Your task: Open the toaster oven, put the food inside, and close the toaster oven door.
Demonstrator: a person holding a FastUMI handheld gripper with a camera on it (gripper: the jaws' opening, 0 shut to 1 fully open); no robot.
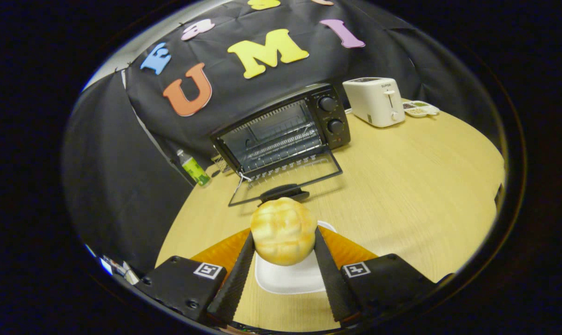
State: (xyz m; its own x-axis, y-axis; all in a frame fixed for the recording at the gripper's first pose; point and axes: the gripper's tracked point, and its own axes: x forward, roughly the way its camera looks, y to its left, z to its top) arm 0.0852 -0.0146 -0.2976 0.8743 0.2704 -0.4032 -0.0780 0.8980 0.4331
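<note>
Both fingers of the gripper (283, 242) press on the sides of a round bread bun (283, 231), so the jaws are closed down to the width of the bun and hold it firmly. Under the bun lies a white plate (290, 279); whether the bun rests on it or is lifted clear of it I cannot tell. I judge that the bun is the food and is gripped at its widest part so that it does not slip on the way.

Beyond the fingers stands the toaster oven (281, 130), with its glass door (285, 179) already folded down flat toward the gripper, so the inside rack is free to receive the bun. Opening is done; loading and closing remain.

Everything stands on a light wooden table (402, 186). A white toaster (376, 101) and a small dish (420, 109) are near the oven's knob side, a green bottle (193, 168) on its other side.
</note>
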